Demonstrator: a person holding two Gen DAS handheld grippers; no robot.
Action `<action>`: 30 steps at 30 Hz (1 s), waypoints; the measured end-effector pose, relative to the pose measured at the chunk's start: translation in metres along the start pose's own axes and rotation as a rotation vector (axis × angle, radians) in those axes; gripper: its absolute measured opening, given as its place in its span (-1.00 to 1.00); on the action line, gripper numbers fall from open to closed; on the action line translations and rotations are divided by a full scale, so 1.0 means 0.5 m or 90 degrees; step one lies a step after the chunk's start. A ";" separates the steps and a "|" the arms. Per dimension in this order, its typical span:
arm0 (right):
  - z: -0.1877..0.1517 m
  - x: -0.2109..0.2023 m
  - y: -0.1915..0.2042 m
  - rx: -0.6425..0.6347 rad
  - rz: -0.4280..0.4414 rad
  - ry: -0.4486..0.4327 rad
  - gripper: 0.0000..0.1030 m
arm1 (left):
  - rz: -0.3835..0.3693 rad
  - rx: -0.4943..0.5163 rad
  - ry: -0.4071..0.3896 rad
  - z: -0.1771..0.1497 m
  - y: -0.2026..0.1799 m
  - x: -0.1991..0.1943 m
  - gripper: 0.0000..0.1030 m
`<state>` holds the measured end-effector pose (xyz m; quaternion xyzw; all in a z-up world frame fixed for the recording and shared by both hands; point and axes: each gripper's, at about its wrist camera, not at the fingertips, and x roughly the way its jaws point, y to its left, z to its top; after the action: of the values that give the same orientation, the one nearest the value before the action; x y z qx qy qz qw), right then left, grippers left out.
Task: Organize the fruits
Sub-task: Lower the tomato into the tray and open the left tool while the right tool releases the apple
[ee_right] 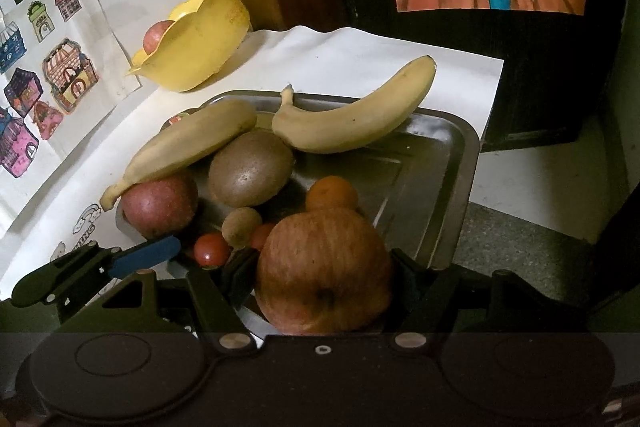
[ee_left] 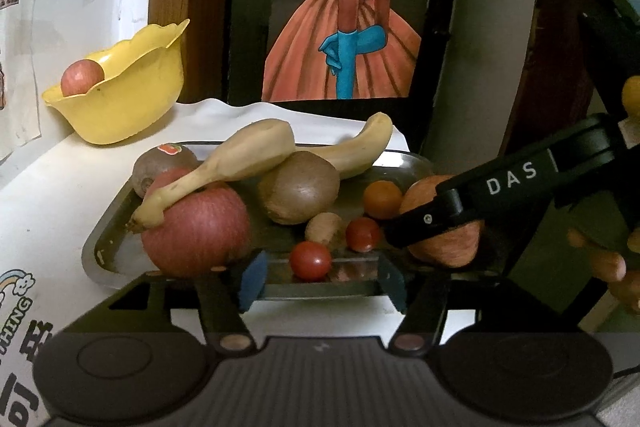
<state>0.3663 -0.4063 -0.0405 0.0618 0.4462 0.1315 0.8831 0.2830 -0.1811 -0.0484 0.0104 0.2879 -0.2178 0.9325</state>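
Apple (ee_right: pixel 324 267) gripped over the metal tray (ee_right: pixel 440 163).
Right gripper (ee_right: pixel 322 287) clamps it; left gripper (ee_left: pixel 320 277) hangs open, empty.

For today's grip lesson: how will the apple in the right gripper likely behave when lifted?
The apple looks round and smooth, so it may slip or turn between the right gripper fingers. It is big beside the tomatoes, so probably fairly heavy. It seems firm, unlikely to squash.

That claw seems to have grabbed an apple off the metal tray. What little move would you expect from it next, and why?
Probably a lift straight up. The right gripper is shut on the apple, which sits low at the metal tray edge. The yellow bowl already holds one apple, so that seems the likely destination. The left gripper hovers open near the cherry tomatoes.
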 end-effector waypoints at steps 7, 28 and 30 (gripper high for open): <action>-0.003 -0.013 -0.001 0.010 -0.001 -0.011 0.40 | -0.001 -0.001 0.000 -0.005 -0.005 -0.016 0.44; -0.014 -0.028 0.017 0.002 -0.010 -0.039 0.65 | 0.012 -0.013 -0.019 -0.008 0.004 -0.053 0.85; -0.014 -0.032 0.021 0.001 -0.011 -0.044 0.69 | 0.014 -0.014 -0.023 -0.008 0.006 -0.060 0.87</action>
<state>0.3497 -0.4011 -0.0301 0.0632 0.4162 0.1209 0.8990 0.2602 -0.1660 -0.0359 -0.0005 0.2735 -0.2042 0.9399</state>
